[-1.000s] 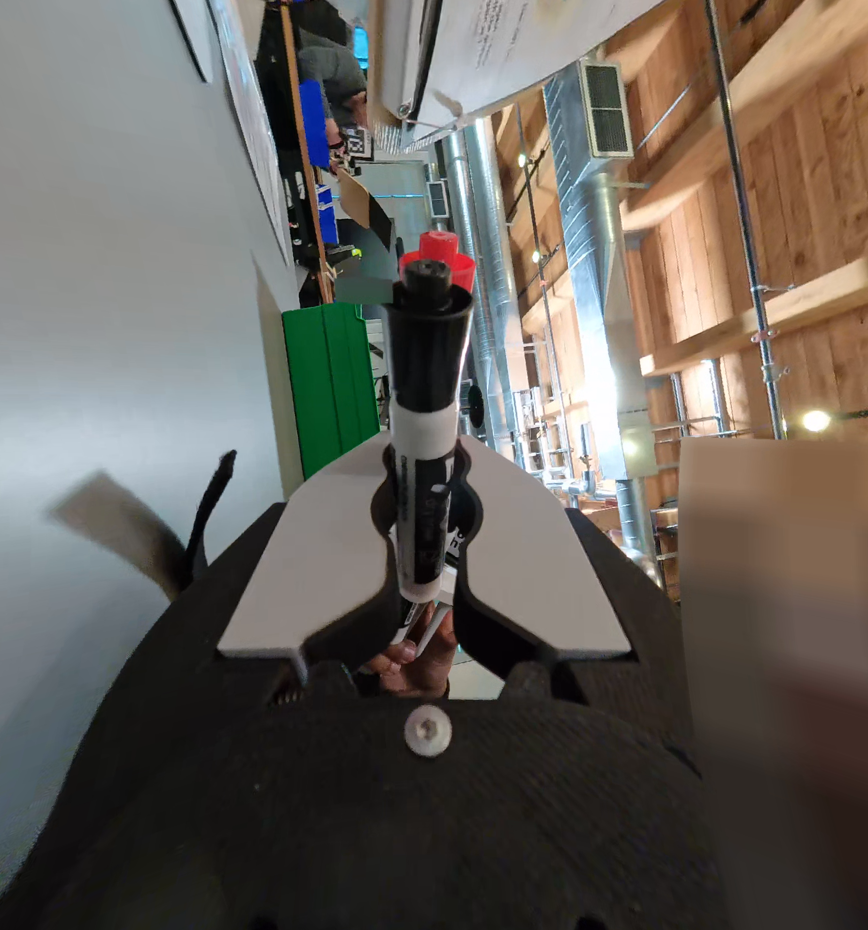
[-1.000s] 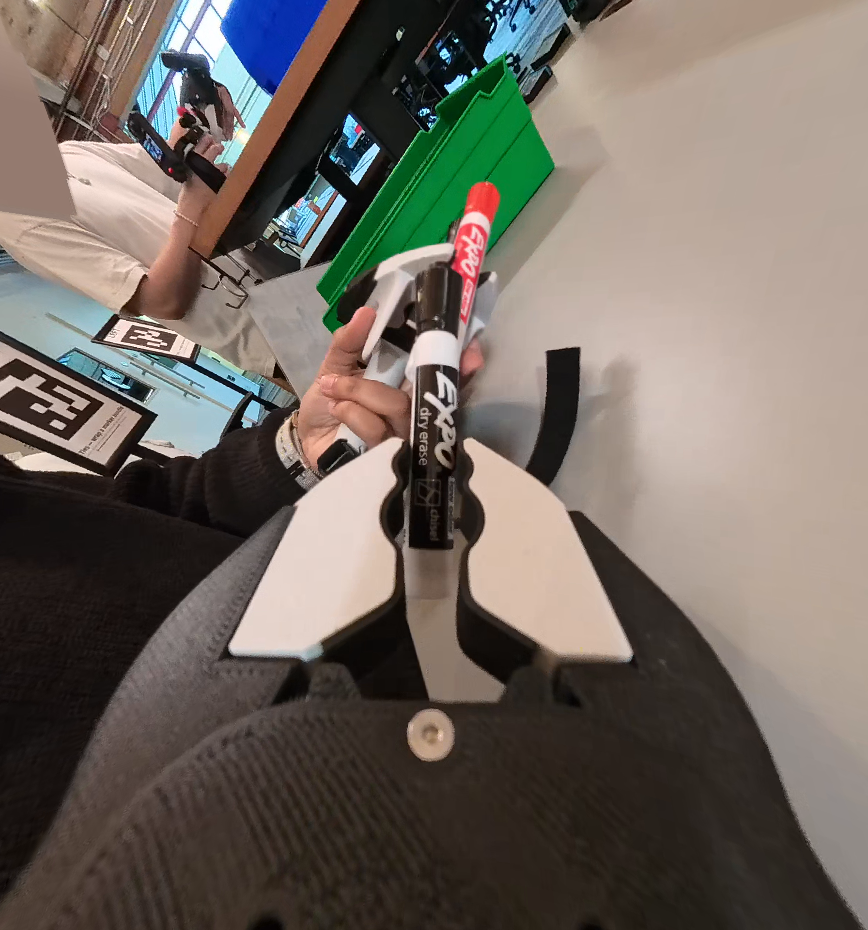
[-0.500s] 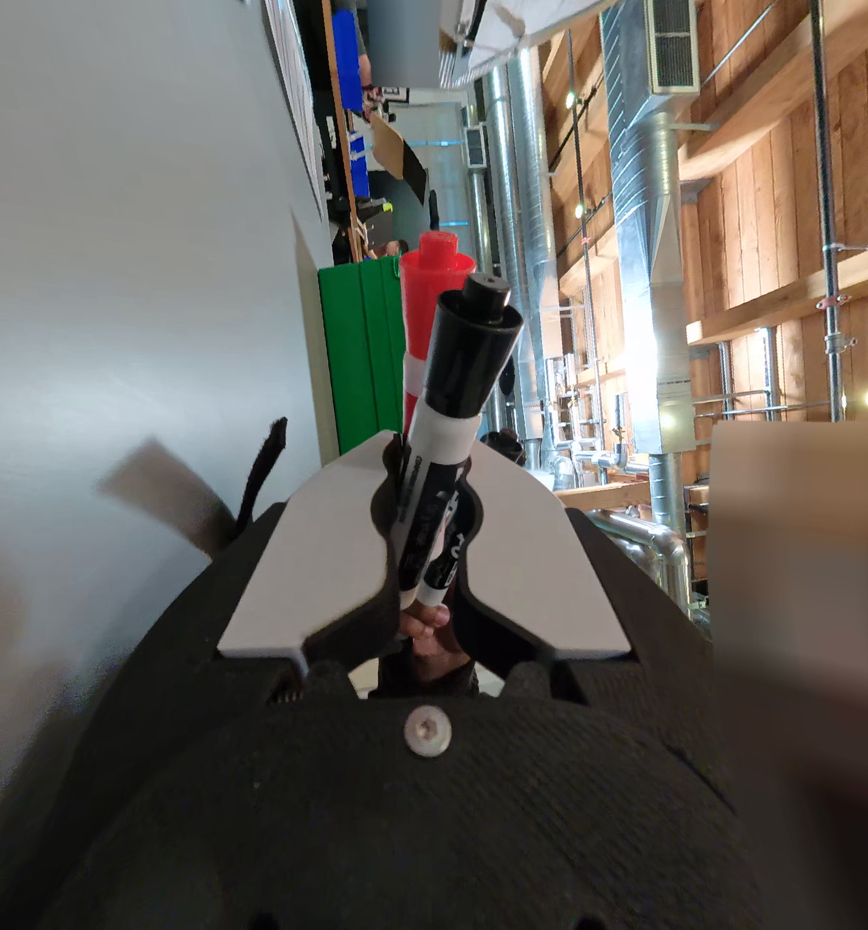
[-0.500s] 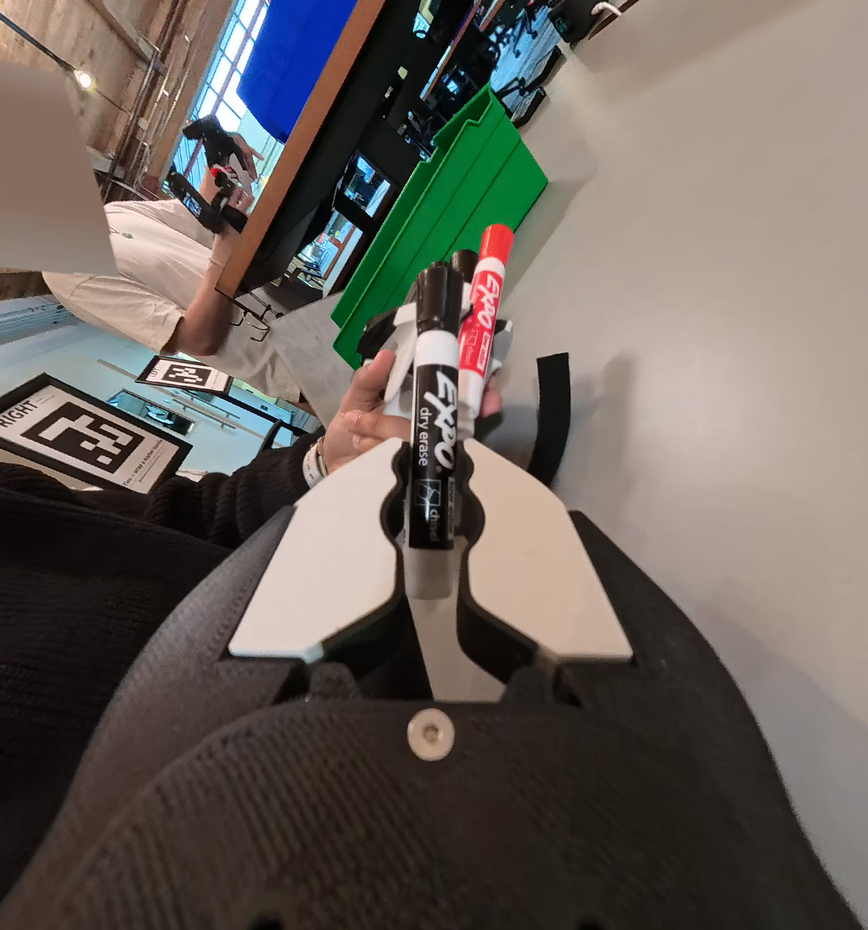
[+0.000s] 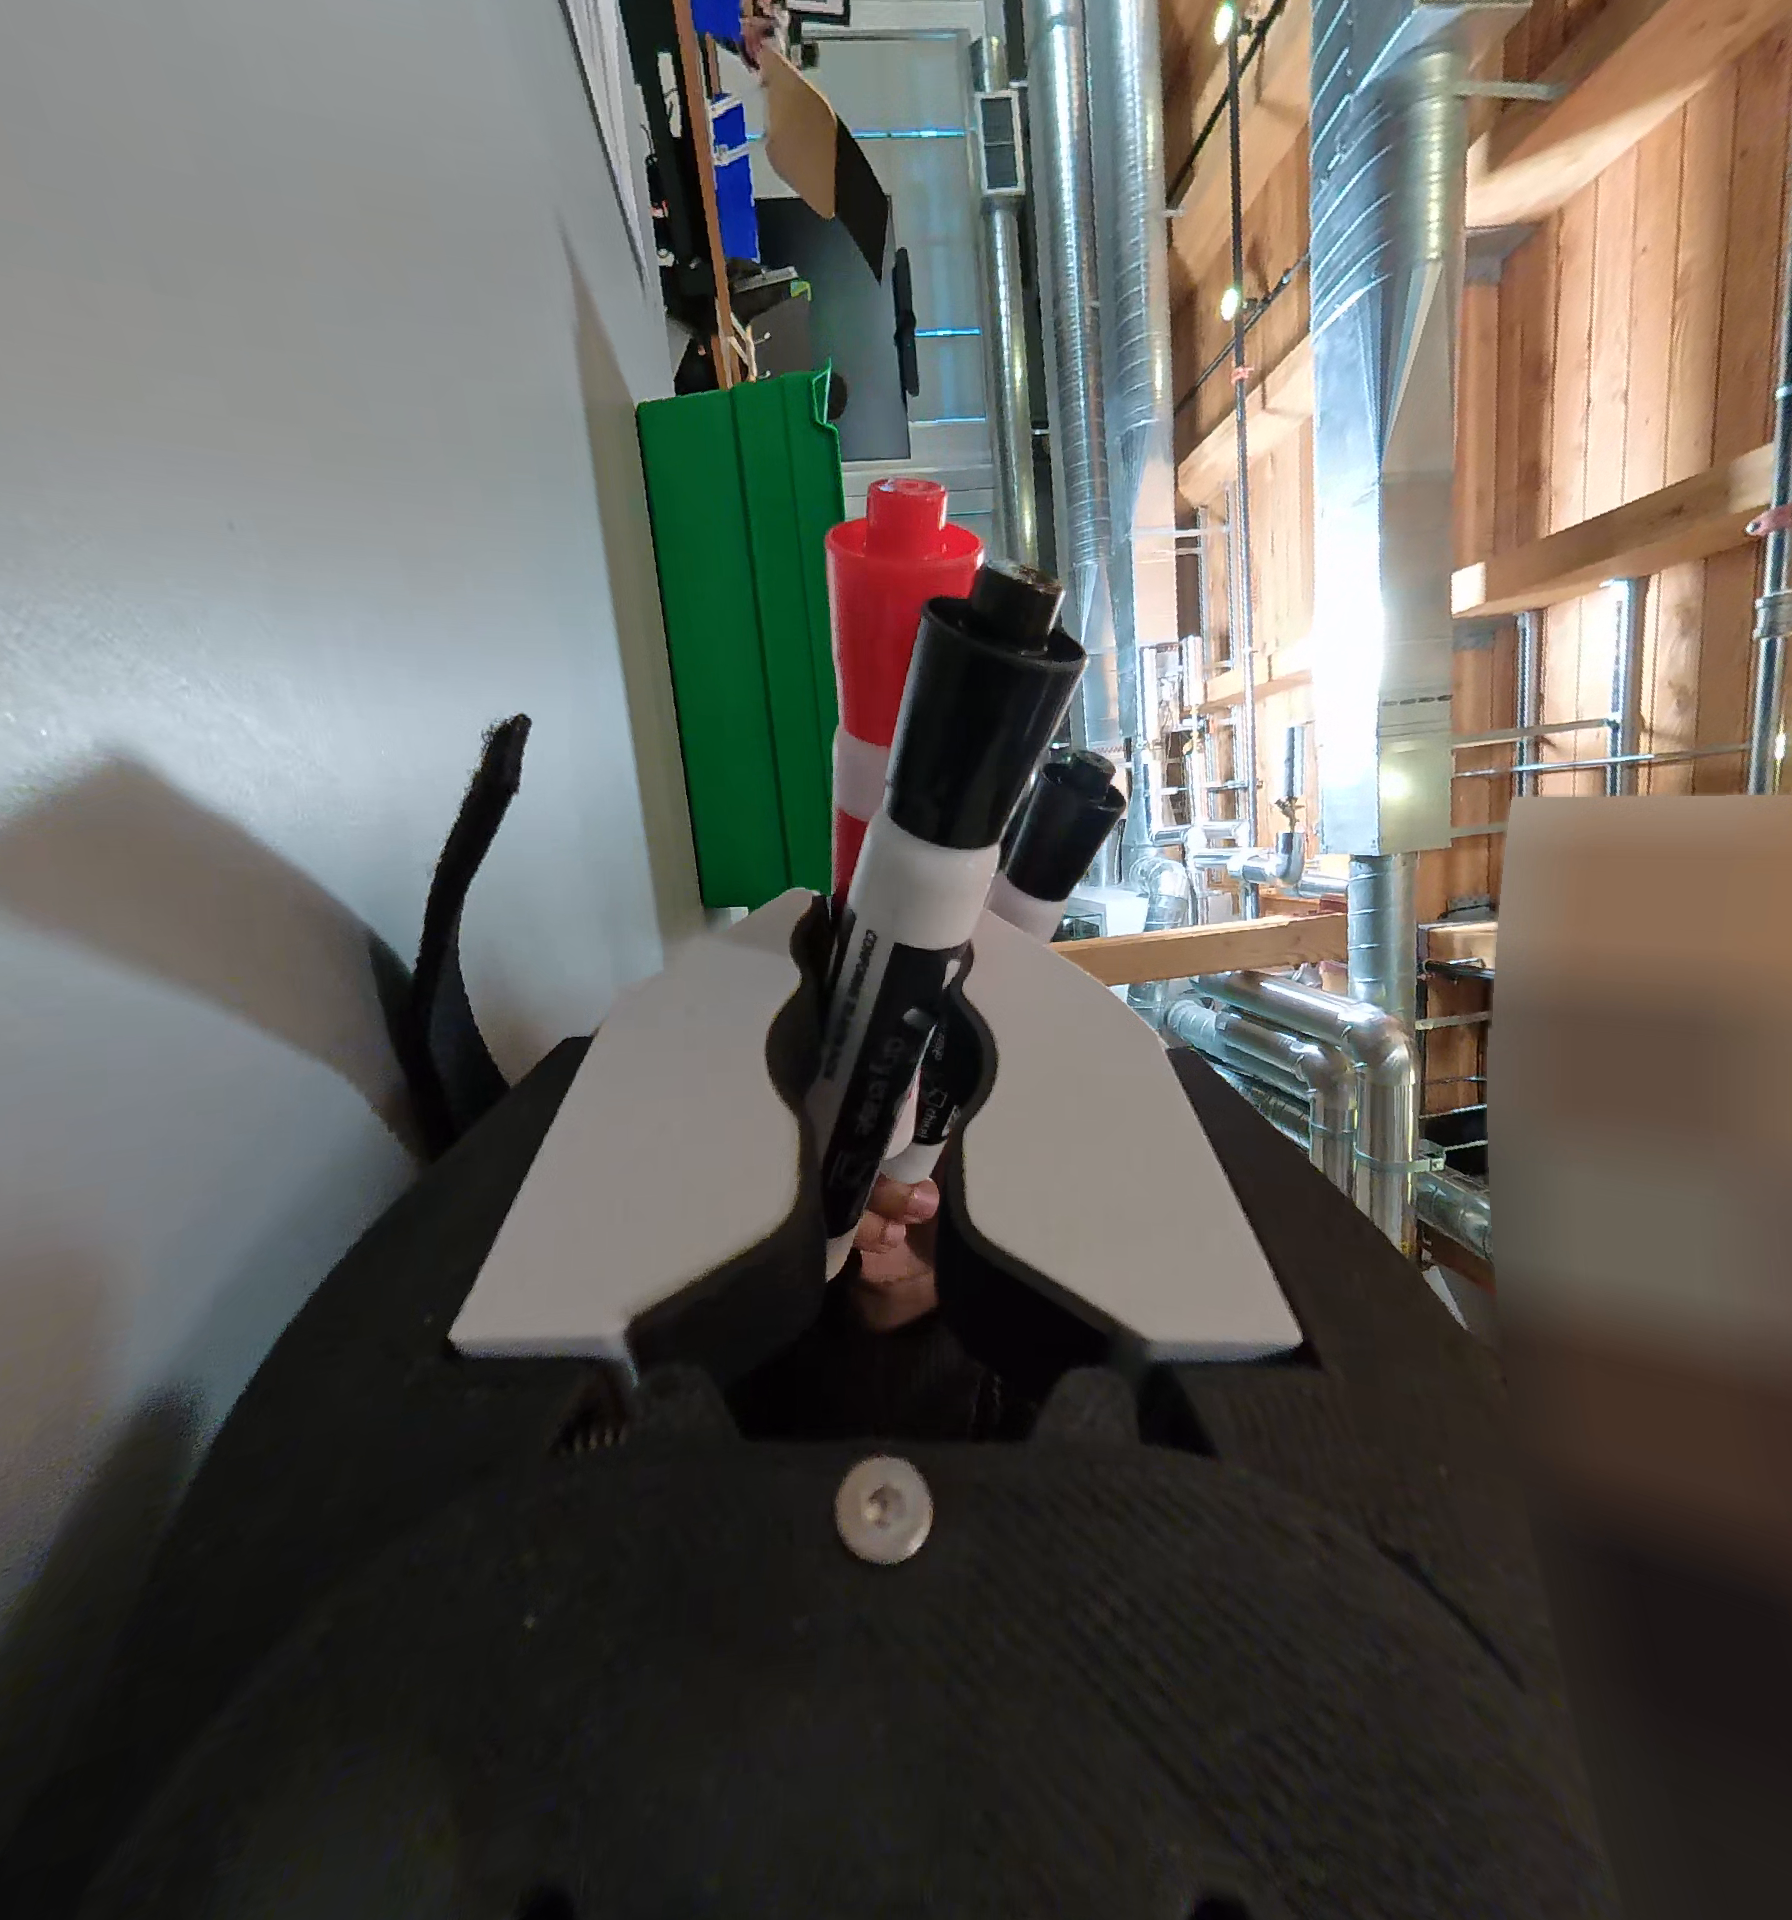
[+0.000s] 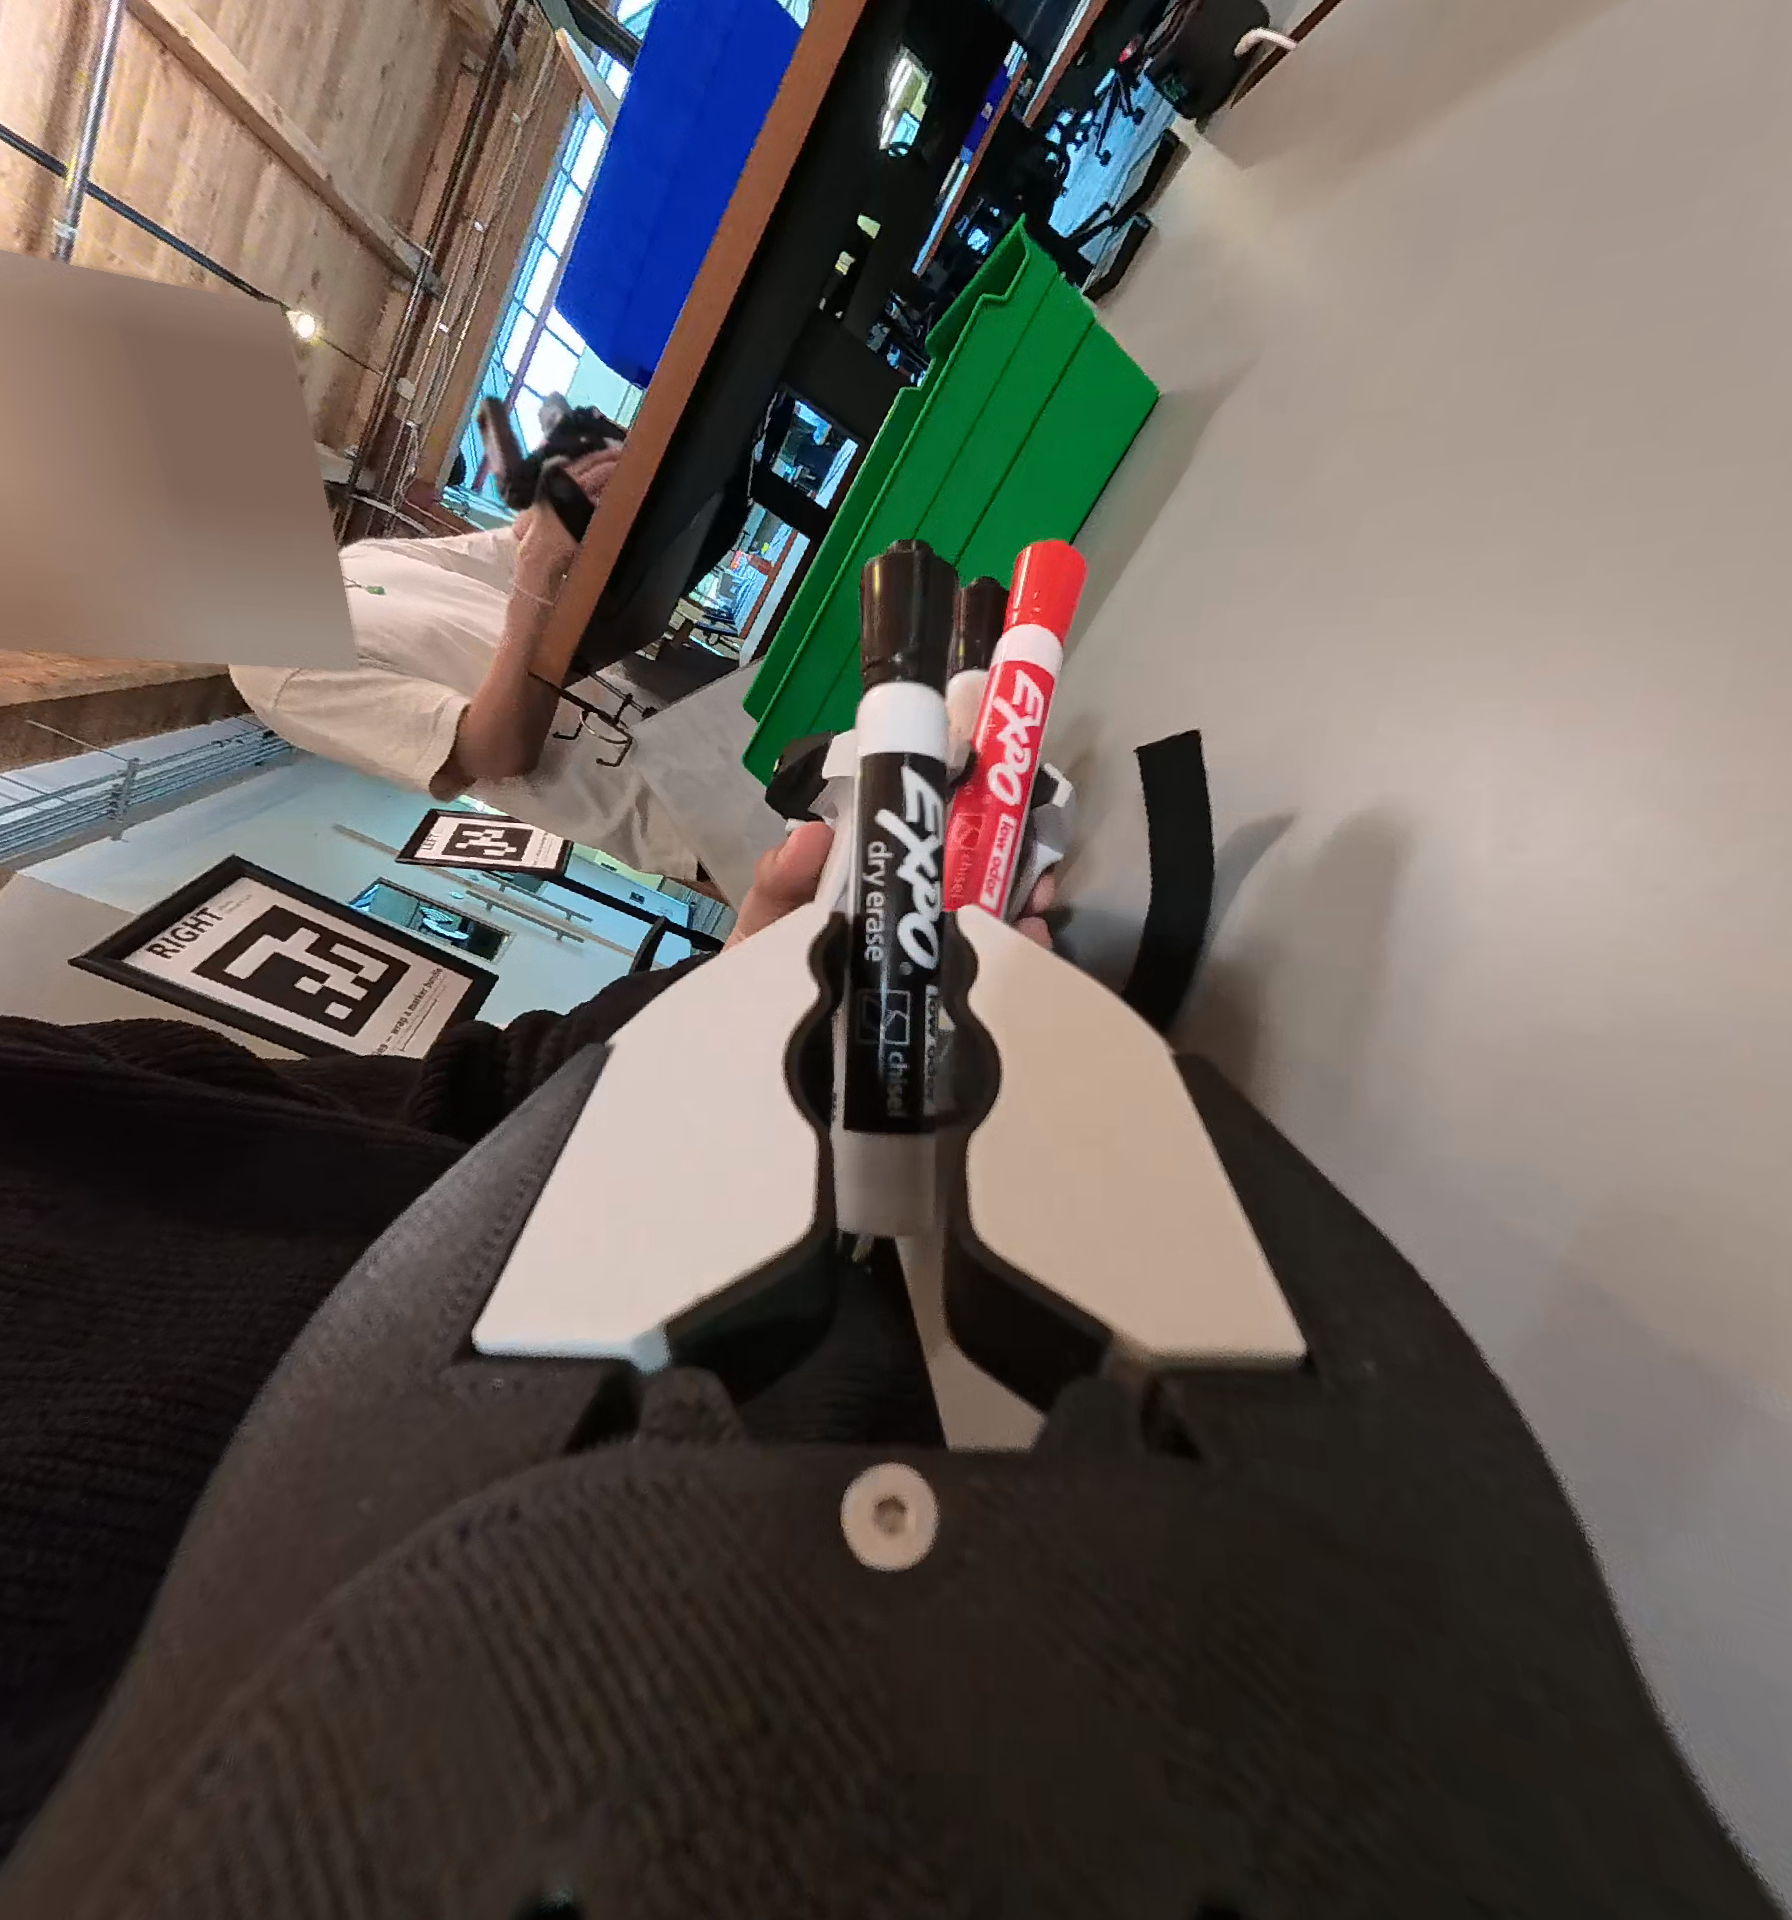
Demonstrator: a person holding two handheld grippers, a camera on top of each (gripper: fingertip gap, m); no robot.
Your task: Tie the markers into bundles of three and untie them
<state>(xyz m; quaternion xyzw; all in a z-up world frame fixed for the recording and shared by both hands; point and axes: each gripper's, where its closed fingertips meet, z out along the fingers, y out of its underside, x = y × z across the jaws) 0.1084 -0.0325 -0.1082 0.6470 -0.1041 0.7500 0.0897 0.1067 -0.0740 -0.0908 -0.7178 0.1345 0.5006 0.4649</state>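
In the left wrist view my left gripper [image 5: 887,997] is shut on three markers held side by side, caps pointing away: a black marker [image 5: 933,831] in front, a red marker [image 5: 887,623] behind it, a second black marker [image 5: 1058,842] to the right. In the right wrist view my right gripper [image 6: 892,997] is shut on the tail of a black marker [image 6: 897,831]. The red marker [image 6: 1017,727] and the other black cap [image 6: 978,623] stand next to it, in the left gripper [image 6: 933,790] just ahead. A black strap [image 6: 1172,862] lies on the grey table [image 6: 1494,727] beside them; it also shows in the left wrist view [image 5: 466,914].
A green bin [image 6: 975,499] stands on the table beyond the markers, and also shows in the left wrist view [image 5: 746,644]. A hand [image 6: 788,883] holds the left gripper. A person in a pale shirt [image 6: 435,644] sits at another table. Framed black-and-white pattern cards [image 6: 289,966] stand at left. There is about 5 cm between the tips of the two grippers. My left tips are roughly 6 cm from the black strap [image 6: 1172,862]. Look for it in the left wrist view [image 5: 432,974] too.
The red marker has moved from behind the black one to its side, and a second black marker has come into sight next to them. Both grippers stay shut.
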